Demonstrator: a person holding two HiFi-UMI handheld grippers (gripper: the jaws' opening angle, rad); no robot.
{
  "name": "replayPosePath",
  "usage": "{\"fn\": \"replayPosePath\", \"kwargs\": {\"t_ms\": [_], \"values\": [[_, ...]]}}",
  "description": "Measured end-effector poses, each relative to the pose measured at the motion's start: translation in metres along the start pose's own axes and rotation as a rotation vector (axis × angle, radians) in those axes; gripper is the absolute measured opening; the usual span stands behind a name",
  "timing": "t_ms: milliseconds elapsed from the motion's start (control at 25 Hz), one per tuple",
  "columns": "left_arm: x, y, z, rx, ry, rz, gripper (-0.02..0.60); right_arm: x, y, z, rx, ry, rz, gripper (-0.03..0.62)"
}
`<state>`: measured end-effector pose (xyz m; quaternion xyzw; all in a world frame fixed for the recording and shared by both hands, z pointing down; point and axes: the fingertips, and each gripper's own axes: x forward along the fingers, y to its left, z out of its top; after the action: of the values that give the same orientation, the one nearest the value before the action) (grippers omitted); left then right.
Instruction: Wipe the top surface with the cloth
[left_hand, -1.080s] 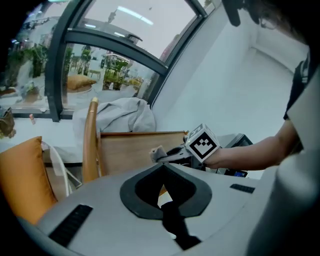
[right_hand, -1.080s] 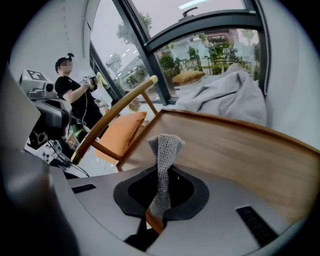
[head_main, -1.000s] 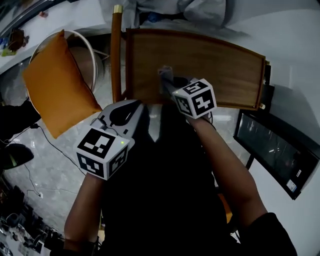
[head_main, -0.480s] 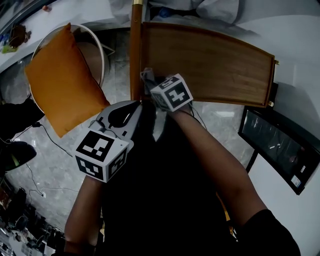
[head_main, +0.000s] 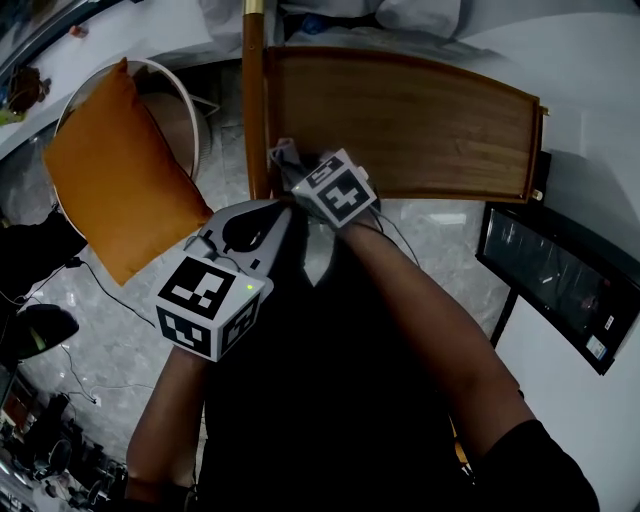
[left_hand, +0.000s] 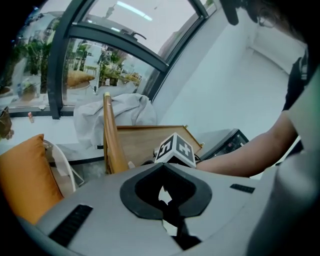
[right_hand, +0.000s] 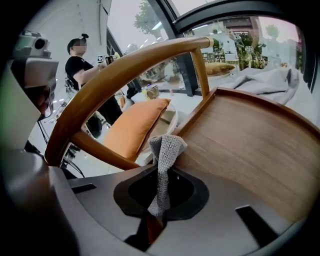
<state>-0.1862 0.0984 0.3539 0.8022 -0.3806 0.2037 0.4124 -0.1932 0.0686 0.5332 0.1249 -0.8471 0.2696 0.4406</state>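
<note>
The top surface is a brown wooden panel (head_main: 400, 115) with a raised rim; the right gripper view shows it too (right_hand: 250, 145). My right gripper (head_main: 290, 168) is at its near left corner, shut on a grey knitted cloth (head_main: 282, 152). That cloth (right_hand: 164, 155) stands twisted out of the right gripper (right_hand: 156, 207), its end touching the wood by the rim. My left gripper (head_main: 270, 210) hangs just below that corner, off the surface. The left gripper (left_hand: 167, 200) is shut, with nothing in it.
A curved wooden rail (head_main: 254, 100) runs along the panel's left side. An orange cushion (head_main: 115, 170) lies in a white round chair at the left. A dark screen (head_main: 560, 290) stands at the right. Grey fabric (head_main: 400, 15) lies beyond. A person (right_hand: 80, 65) stands in the distance.
My right gripper has carried the cloth leftward along the panel's near edge, from its middle to the left corner. The left gripper has hardly moved.
</note>
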Motion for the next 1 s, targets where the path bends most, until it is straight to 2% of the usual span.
{"fn": "replayPosePath", "kwargs": {"t_ms": [400, 1000], "values": [[0.037, -0.035, 0.008, 0.006, 0.030, -0.007, 0.011, -0.037, -0.041, -0.037, -0.015, 0.011, -0.036, 0.038], [0.121, -0.118, 0.018, 0.043, 0.089, -0.074, 0.011, -0.135, -0.150, -0.115, 0.109, -0.007, -0.155, 0.038]]}}
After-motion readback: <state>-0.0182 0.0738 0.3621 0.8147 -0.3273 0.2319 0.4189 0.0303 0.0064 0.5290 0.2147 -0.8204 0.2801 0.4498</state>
